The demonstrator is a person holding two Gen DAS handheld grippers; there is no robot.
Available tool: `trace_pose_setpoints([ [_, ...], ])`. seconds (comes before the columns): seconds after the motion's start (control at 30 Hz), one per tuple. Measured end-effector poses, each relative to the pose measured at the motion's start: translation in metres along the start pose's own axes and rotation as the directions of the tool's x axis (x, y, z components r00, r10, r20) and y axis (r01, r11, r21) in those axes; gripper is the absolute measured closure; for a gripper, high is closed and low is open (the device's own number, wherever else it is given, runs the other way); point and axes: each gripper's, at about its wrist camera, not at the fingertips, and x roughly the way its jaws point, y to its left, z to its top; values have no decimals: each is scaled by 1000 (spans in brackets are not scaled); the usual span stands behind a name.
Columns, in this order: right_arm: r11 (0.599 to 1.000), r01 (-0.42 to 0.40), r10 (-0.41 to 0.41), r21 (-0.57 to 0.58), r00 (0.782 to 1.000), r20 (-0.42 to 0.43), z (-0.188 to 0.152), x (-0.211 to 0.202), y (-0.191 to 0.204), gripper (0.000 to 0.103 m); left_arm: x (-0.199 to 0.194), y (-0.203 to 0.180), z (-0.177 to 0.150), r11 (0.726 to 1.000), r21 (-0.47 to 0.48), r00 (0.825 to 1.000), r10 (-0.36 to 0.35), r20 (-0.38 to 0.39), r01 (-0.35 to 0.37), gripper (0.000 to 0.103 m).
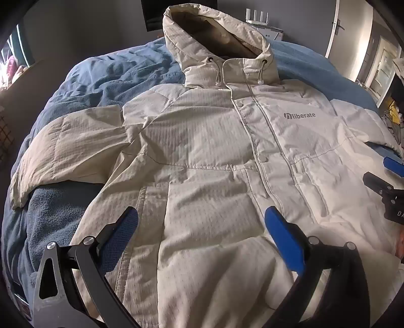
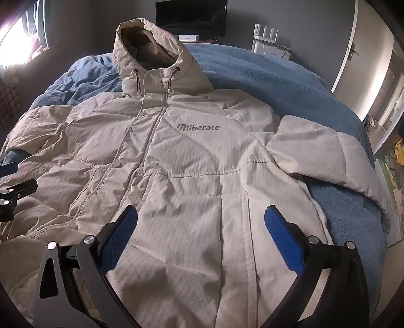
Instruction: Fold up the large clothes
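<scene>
A large cream hooded puffer jacket (image 1: 214, 151) with a grey "liberate" logo lies face up and closed on a bed, hood at the far end; it also shows in the right wrist view (image 2: 181, 164). Its sleeves spread out, one at the left (image 1: 63, 151) and one at the right (image 2: 328, 156). My left gripper (image 1: 202, 219) is open and empty above the lower left front. My right gripper (image 2: 200, 219) is open and empty above the lower right front. Each gripper shows at the edge of the other's view, the right one (image 1: 388, 181) and the left one (image 2: 10, 186).
A blue fleece blanket (image 2: 277, 75) covers the bed under the jacket. A dark monitor (image 2: 192, 17) and a white router (image 2: 267, 37) stand beyond the bed's far end. A white door (image 2: 351, 50) and cluttered shelves (image 2: 396, 156) are at the right.
</scene>
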Motion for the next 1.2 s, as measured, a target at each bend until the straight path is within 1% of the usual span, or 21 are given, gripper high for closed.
trace_pose_setpoints([
  [0.33, 1000, -2, 2, 1, 1000, -5, -1, 3, -1, 6, -3, -1, 0, 1000, 2, 1000, -1, 2, 1, 6],
  [0.47, 1000, -4, 4, 2, 1000, -7, -1, 3, -2, 6, 6, -2, -3, 1000, -2, 1000, -7, -4, 7, 6],
  [1.2, 1000, -12, 12, 6, 1000, -14, -1, 5, -2, 6, 7, -3, -3, 1000, -5, 1000, -13, -8, 13, 7],
])
